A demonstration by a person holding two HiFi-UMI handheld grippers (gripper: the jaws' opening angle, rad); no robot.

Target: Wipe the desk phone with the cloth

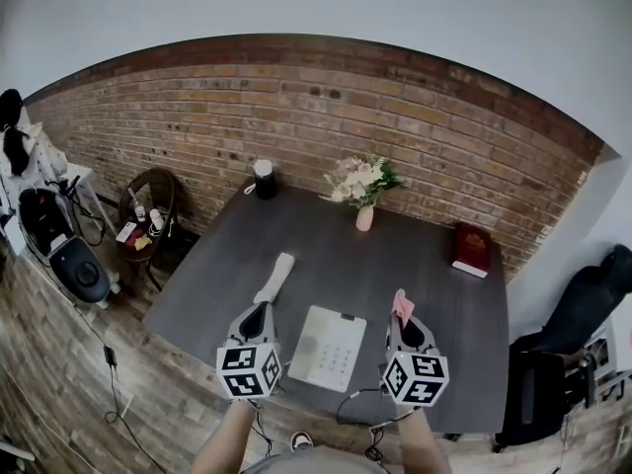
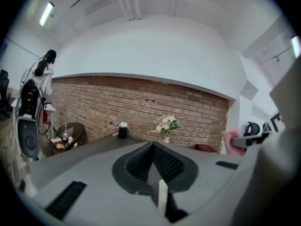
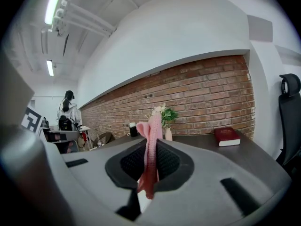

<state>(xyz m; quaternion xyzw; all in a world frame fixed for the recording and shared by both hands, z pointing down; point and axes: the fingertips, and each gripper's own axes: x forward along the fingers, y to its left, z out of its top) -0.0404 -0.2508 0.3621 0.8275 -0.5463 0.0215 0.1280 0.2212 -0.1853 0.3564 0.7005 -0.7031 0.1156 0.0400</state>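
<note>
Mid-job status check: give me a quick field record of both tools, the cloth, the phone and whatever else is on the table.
left tool: jaws together, nothing gripped, left of phone base
right tool: shut on pink cloth, right of base
phone base: white, flat on dark table
handset: off base, lying ahead of left tool
cloth contact: not on phone
far side: flower vase, red book, black cylinder

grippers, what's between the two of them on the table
The phone lies between the left gripper and the right gripper, which holds the cloth; the head view shows it.
</note>
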